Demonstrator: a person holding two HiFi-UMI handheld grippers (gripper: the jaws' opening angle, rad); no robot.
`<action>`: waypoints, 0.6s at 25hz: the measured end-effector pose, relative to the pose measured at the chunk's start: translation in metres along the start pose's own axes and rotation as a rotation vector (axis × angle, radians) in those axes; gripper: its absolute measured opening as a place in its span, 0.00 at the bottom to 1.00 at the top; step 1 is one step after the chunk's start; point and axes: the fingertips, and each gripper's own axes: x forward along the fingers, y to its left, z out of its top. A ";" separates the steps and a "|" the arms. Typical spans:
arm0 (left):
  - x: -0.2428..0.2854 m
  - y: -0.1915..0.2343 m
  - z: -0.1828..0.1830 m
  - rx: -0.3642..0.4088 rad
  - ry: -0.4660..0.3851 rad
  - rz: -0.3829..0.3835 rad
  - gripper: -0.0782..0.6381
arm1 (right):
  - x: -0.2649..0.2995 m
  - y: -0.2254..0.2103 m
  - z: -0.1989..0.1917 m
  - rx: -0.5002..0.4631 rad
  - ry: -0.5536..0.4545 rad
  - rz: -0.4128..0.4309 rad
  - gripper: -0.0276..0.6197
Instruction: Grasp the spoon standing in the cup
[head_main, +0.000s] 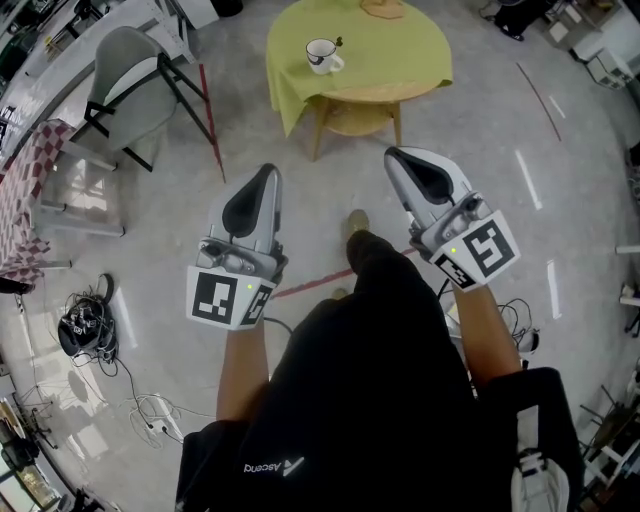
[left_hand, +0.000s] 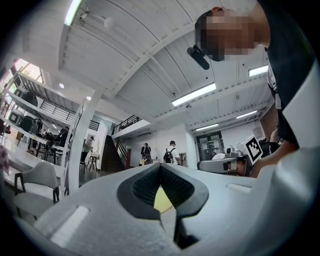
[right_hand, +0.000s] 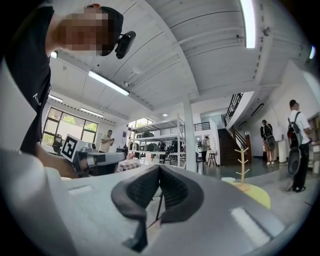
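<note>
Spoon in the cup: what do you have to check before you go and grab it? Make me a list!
1. Cup upright on the round table: ok.
2. Spoon stands in the cup, handle poking out: ok.
3. Right gripper close to the spoon: not ok, far from the table.
4. Right gripper open for grabbing: not ok, shut and empty.
5. Left gripper empty: ok, shut on nothing.
6. Floor up to the table free: ok, it seems.
</note>
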 end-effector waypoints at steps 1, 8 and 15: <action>0.008 0.007 -0.004 0.003 0.002 0.002 0.12 | 0.010 -0.009 -0.003 -0.004 0.000 -0.002 0.05; 0.093 0.081 -0.039 0.022 0.037 0.030 0.12 | 0.101 -0.102 -0.037 -0.016 0.018 -0.026 0.05; 0.215 0.158 -0.063 0.036 0.052 0.046 0.12 | 0.196 -0.219 -0.069 -0.029 0.070 -0.077 0.05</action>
